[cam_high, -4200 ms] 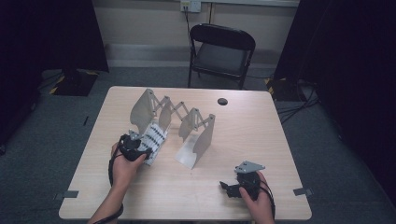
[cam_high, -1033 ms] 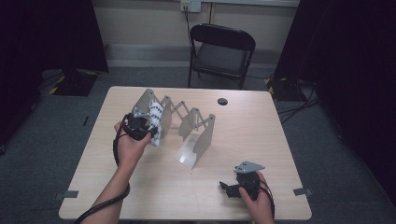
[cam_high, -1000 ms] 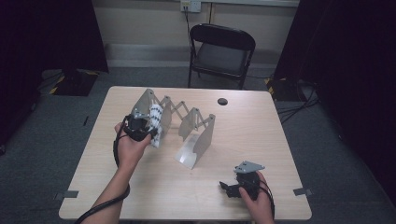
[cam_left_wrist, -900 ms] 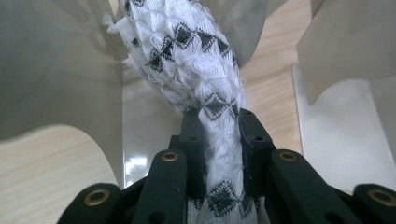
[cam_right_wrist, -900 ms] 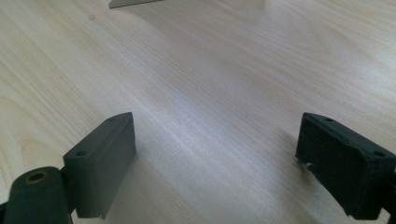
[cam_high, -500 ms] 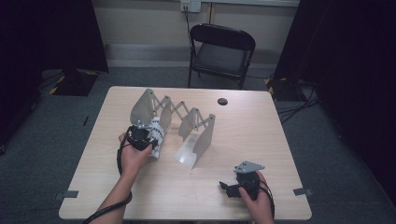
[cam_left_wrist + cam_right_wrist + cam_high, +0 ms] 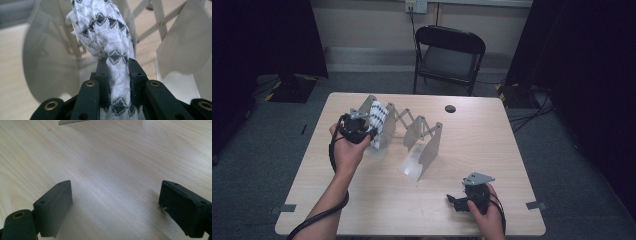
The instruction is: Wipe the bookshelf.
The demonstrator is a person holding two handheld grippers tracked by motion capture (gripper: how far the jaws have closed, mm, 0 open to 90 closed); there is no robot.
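Note:
A grey expanding rack (image 7: 419, 135) with several upright plates stands in the middle of the wooden table (image 7: 492, 145). My left gripper (image 7: 368, 129) is shut on a white cloth with black diamond pattern (image 7: 378, 116), held up at the rack's left end. In the left gripper view the cloth (image 7: 107, 32) bulges out above the two jaws, and my left gripper (image 7: 117, 75) pinches its lower part between grey plates (image 7: 50, 57). My right gripper (image 7: 455, 201) rests near the table's front right, open. In the right gripper view, my right gripper (image 7: 115, 205) has only bare wood between its jaws.
A small black disc (image 7: 450, 108) lies at the table's far side. A black folding chair (image 7: 448, 55) stands behind the table. Dark curtains hang on both sides. Cables trail from each gripper toward the front edge.
My left gripper has risen with the cloth and shifted slightly left and back toward the rack's left end plates. The right gripper has stayed where it was.

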